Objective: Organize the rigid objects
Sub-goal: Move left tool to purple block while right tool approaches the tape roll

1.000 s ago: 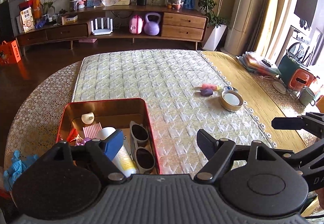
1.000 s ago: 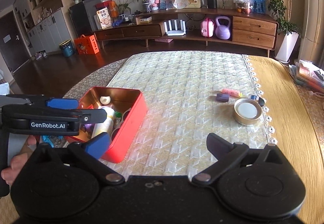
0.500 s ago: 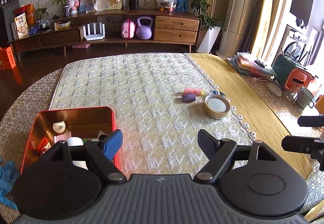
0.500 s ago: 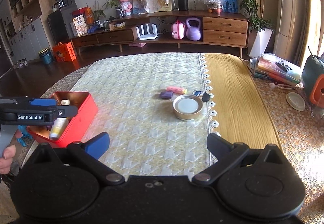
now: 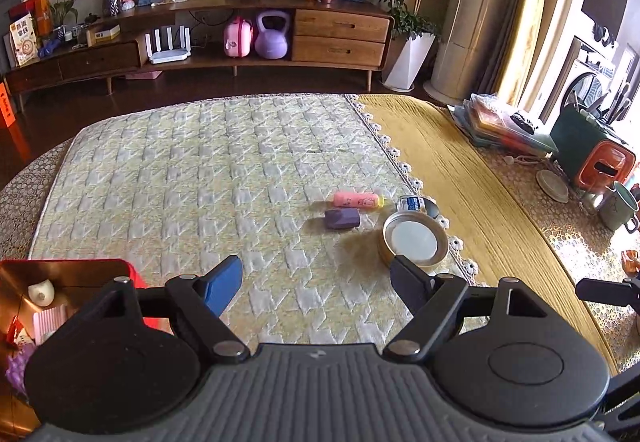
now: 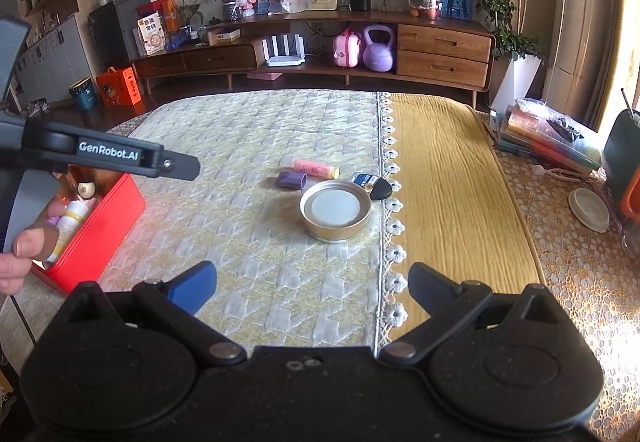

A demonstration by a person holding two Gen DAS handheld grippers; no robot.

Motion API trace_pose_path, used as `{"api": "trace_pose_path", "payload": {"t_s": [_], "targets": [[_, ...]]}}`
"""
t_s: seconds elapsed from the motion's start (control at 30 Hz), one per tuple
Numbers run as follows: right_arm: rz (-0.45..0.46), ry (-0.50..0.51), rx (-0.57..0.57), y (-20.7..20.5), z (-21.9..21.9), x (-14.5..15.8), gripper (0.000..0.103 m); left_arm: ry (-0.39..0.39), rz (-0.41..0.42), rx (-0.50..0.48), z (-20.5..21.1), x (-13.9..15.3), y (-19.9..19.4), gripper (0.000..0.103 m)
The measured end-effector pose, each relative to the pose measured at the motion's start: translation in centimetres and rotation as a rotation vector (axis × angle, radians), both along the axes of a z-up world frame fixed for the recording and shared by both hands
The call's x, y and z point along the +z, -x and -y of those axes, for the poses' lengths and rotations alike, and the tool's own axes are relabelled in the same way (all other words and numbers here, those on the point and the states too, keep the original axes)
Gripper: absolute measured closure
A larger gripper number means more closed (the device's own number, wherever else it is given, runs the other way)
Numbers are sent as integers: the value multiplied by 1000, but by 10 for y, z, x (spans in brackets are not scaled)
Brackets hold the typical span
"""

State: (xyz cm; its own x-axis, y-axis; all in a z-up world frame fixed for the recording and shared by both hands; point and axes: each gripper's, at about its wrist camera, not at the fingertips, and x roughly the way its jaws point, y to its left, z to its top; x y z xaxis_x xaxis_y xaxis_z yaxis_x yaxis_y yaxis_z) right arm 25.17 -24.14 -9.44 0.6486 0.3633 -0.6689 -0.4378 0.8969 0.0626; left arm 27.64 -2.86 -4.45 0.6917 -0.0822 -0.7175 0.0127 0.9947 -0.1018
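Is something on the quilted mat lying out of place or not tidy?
Yes. A pink tube, a purple block, a round tin lid and a small bottle lie loose near the lace edge, outside the red box.

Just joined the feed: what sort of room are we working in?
Probably a home living room: a low wooden sideboard with a router and kettlebell, houseplants, and a cloth-covered table.

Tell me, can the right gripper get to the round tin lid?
Probably yes. The right gripper is open and empty, and only bare quilted cloth lies between it and the round tin lid.
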Motion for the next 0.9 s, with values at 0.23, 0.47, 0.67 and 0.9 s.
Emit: {"api": "trace_pose_path", "payload": {"t_s": [0.23,0.47,0.67,0.9], "targets": [[9,20,12,-33,-1,-19,4,-27,-49,30,14,-22,-56,22],[32,34,26,-60,-10,-36,6,0,-100,46,21,-48,-99,22],[26,62,41,-83,-23,-53,7,15,-138,39,30,-69,-127,22],[6,86,28,-103,-33,-71,10,46,-167,34,36,-86,-145,22]]}}
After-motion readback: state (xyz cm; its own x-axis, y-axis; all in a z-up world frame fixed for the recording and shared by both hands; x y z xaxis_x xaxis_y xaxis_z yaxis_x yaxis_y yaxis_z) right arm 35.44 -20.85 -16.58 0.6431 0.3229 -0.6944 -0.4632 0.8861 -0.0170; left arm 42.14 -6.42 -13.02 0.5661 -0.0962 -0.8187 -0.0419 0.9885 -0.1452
